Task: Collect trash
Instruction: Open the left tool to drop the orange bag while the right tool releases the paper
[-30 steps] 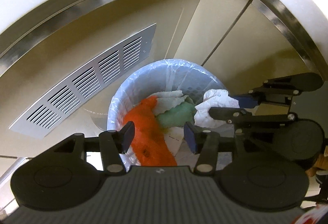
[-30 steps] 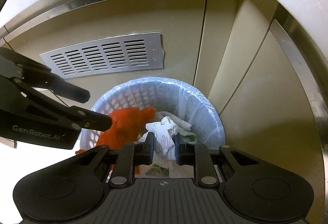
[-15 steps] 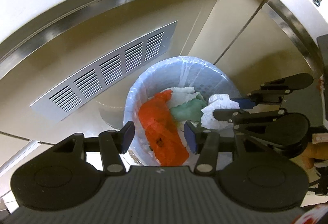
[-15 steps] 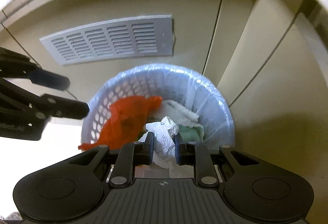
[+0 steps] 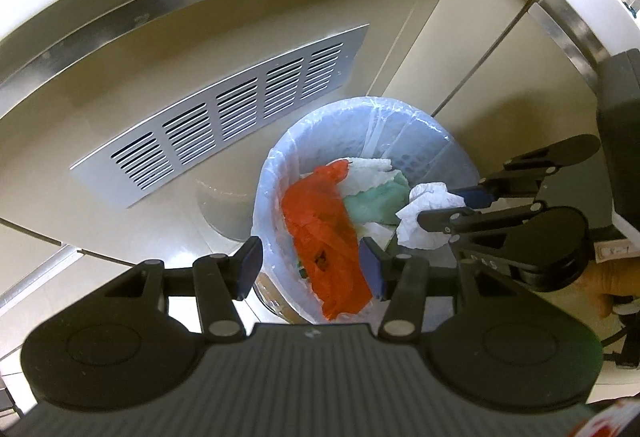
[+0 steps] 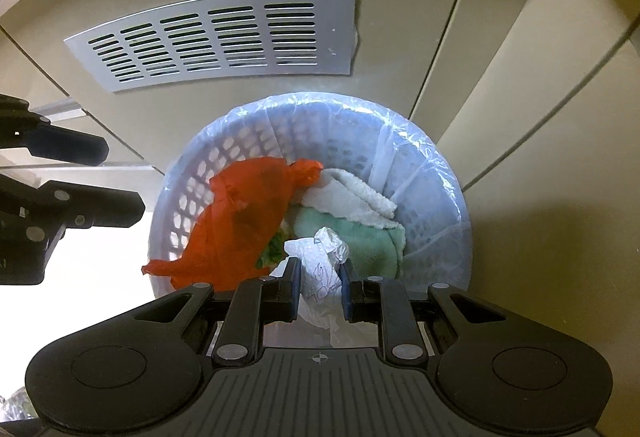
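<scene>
Person's hand (image 5: 608, 283) behind right gripper (image 5: 444, 207), left wrist view only

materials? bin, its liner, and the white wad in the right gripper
Bin: looks like moulded plastic, pale, lattice of holes in the wall.
Liner: thin clear film, glossy, creased over the rim.
White wad, pinched in the right gripper: likely paper tissue or napkin, matte, crumpled, faint printed lines.
</scene>
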`<state>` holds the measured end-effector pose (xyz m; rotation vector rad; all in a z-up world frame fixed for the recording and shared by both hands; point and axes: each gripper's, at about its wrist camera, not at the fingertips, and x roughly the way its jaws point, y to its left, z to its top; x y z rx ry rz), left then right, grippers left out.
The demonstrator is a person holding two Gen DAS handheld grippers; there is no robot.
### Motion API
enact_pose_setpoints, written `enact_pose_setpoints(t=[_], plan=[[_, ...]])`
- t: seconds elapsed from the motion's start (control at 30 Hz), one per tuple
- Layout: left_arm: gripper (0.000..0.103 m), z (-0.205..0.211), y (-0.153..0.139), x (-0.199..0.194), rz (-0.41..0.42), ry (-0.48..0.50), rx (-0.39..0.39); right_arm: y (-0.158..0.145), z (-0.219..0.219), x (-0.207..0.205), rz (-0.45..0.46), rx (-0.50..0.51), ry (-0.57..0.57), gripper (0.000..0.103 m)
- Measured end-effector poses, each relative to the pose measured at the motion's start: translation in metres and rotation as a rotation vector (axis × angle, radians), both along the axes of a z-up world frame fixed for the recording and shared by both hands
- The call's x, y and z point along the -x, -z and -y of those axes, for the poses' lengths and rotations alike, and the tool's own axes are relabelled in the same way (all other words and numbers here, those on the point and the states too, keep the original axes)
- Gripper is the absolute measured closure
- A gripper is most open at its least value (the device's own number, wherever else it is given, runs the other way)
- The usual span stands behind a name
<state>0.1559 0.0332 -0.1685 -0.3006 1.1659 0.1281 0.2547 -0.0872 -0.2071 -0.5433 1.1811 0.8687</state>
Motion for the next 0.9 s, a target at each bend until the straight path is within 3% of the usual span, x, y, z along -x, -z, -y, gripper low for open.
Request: enact_pose_setpoints(t=[0.23, 0.3, 0.7, 0.9], plan=[[0.054, -0.002, 0.002, 0.003, -0.005, -0.012, 0.002, -0.001, -0.005, 0.001, -0.002, -0.03, -0.006, 0.079], [0.054, -0.002, 0.002, 0.004, -0.005, -0.013, 0.002, 0.0, -0.005, 0.0, -0.011, -0.031, 0.006, 0.05], [0.054, 0.0, -0.005, 0.005, 0.011, -0.002, -0.006, -0.007, 0.006, 0.003, -0.009, -0.045, 0.022, 0.049], [0.054, 0.004, -0.019, 0.004, 0.048, 0.011, -0.023, -0.028, 0.012, 0.009, 0.018, -0.079, 0.027, 0.049]])
